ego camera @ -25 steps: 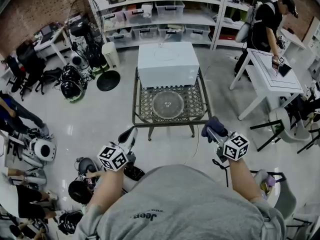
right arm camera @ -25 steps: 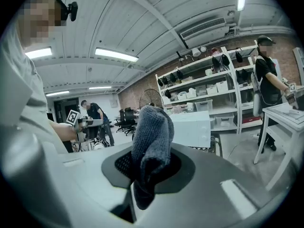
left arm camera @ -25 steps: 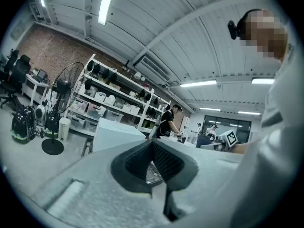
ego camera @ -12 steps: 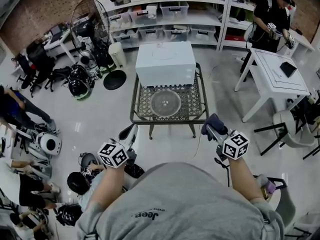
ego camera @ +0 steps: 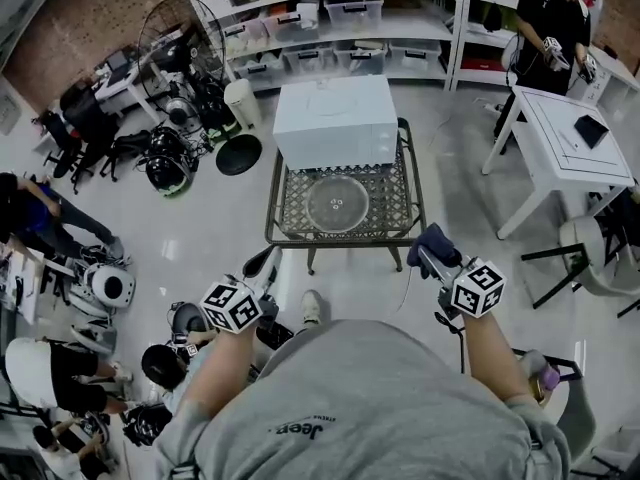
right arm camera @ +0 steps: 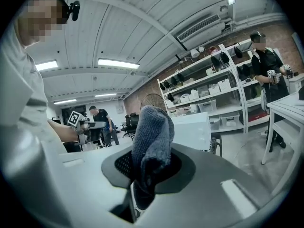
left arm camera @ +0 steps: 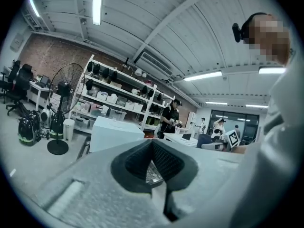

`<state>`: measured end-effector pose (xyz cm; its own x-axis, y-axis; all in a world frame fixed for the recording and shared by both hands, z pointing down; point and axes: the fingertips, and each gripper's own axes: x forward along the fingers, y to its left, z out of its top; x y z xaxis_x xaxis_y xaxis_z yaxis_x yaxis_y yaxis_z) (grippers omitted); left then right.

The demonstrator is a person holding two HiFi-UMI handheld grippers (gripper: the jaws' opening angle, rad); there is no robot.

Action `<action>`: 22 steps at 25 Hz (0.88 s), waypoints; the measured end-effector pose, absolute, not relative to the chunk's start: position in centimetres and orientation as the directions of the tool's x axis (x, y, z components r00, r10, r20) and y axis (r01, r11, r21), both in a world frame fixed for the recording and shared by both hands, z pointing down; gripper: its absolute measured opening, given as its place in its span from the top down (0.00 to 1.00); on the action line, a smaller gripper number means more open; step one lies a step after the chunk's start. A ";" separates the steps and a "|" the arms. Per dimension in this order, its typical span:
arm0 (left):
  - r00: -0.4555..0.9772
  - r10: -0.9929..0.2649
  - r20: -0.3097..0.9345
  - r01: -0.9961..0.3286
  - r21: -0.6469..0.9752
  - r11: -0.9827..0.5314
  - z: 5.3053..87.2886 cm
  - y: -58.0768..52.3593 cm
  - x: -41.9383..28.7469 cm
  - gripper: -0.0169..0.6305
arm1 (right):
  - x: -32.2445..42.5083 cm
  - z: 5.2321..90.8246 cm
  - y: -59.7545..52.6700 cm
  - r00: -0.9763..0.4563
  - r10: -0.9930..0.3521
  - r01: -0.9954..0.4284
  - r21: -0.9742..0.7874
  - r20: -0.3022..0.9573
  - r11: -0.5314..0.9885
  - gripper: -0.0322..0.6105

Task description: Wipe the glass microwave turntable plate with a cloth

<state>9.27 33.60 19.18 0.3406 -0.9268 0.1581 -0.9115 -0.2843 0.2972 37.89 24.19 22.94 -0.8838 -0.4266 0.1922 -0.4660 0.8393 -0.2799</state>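
You are stepping toward the black metal lattice table [ego camera: 330, 241], which is sitting slightly nearer than before. The round clear glass turntable plate [ego camera: 337, 203] is lying at the table's centre. Your right gripper [ego camera: 428, 252] is clenching the dark grey-blue cloth [ego camera: 433, 238] beside the table's near corner, ready for wiping. Your left gripper [ego camera: 262, 265] is closed on nothing, short of the table's near edge.

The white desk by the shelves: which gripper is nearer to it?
Right. The right gripper, gripping a cloth, sits left of the desk; the left gripper is much farther left.
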 end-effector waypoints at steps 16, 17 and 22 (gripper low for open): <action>0.554 -0.819 0.148 -0.812 0.313 -0.493 23.9 12.5 -6.4 0.97 | 22.7 24.5 9.8 -0.766 -0.579 -0.639 -0.233 0.278 0.733 0.85; 0.569 -0.808 0.152 -0.805 0.305 -0.510 24.1 11.3 -7.3 0.97 | 21.4 24.7 8.9 -0.761 -0.581 -0.644 -0.229 0.290 0.730 0.85; 0.618 -0.768 0.170 -0.770 0.327 -0.548 25.7 6.2 -10.7 0.97 | 16.6 25.2 4.7 -0.735 -0.581 -0.666 -0.211 0.351 0.715 0.85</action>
